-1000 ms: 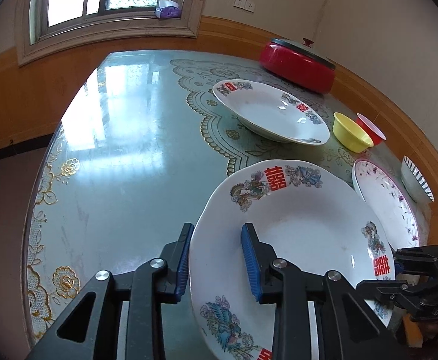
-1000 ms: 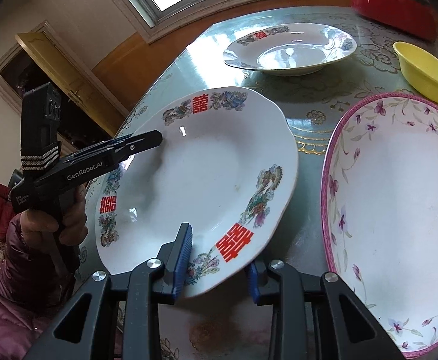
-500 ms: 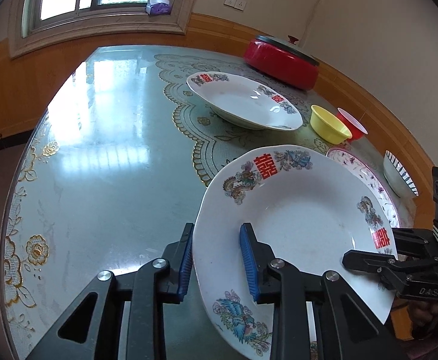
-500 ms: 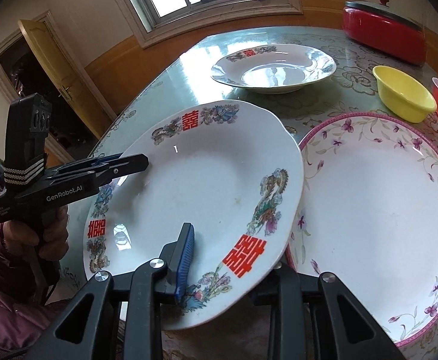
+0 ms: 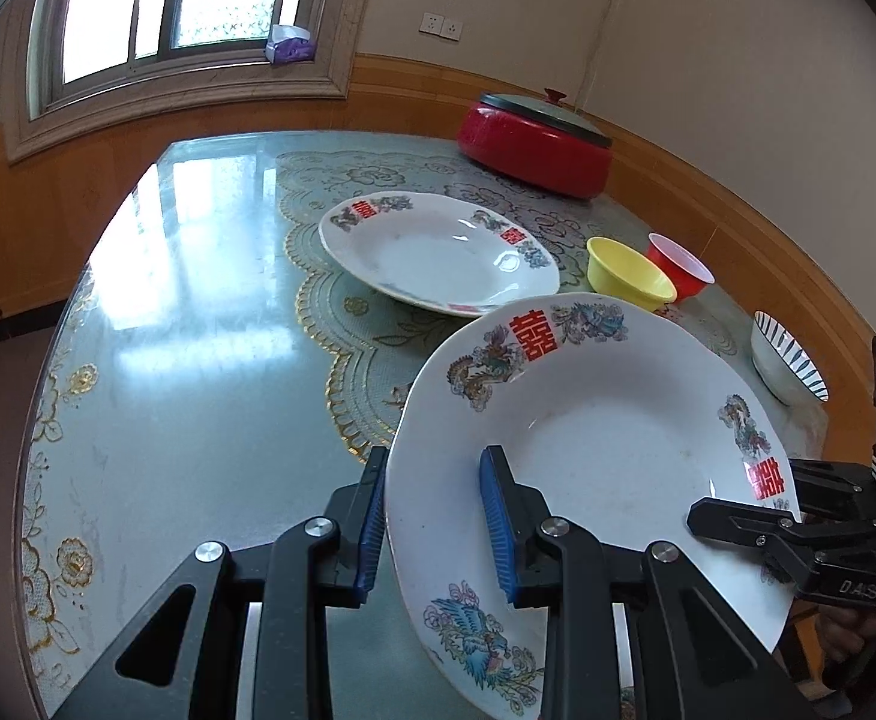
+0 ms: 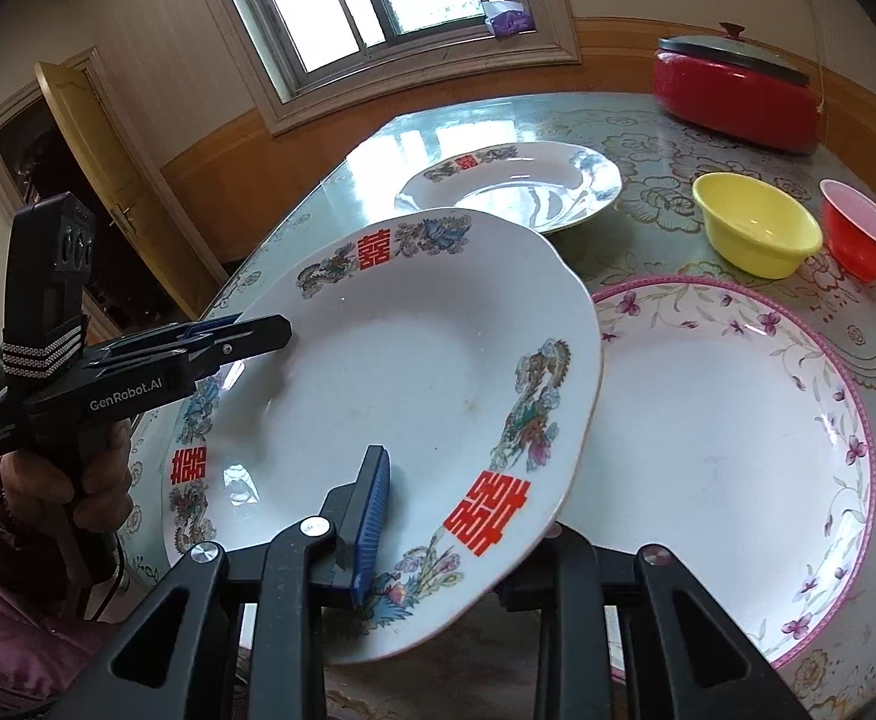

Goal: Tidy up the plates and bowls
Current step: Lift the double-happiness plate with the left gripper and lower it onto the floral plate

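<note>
Daylight from the window [image 5: 180, 6] glares off the worktop's [image 5: 198, 312] far left corner; fisheye bends edges, corners vignetted black.

"GenRobot.AI" on left gripper [image 6: 246, 339]; red 囍 on held plate [image 6: 390, 414].

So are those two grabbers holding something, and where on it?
Yes, both hold one plate by its rim: the left gripper on one edge, the right gripper on the opposite edge.

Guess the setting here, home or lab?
Probably a home dining room: a glass-topped table over a lace cloth, festive plates and small bowls, a red lidded cooker, wood-panelled walls and a window.
</note>
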A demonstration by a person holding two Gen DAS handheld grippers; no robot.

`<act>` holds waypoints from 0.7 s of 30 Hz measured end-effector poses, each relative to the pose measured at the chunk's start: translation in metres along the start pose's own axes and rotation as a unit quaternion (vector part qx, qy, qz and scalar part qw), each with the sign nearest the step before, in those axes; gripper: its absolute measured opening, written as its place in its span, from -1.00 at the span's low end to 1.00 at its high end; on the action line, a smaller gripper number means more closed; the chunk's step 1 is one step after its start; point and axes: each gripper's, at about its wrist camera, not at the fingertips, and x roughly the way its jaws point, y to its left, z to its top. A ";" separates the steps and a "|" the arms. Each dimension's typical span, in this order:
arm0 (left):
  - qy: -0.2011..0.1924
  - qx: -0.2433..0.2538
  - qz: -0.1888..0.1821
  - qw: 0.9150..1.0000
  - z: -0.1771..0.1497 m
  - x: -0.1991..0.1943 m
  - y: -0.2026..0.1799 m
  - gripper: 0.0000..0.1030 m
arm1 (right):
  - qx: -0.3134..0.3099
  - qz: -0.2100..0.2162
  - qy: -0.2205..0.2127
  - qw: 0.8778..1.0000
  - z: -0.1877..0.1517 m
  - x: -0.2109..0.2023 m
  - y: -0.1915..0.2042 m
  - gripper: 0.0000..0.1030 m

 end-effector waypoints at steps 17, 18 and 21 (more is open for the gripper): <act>0.031 0.044 -0.052 0.997 0.030 0.083 -0.104 -0.41 | 0.077 -0.067 -0.002 0.995 -0.011 -0.039 -0.105 -0.45; 0.035 0.043 -0.050 0.997 0.029 0.088 -0.106 -0.41 | 0.077 -0.067 0.002 0.995 -0.012 -0.037 -0.109 -0.45; 0.045 0.037 -0.045 0.997 0.026 0.099 -0.111 -0.41 | 0.087 -0.059 0.013 0.994 -0.016 -0.032 -0.121 -0.45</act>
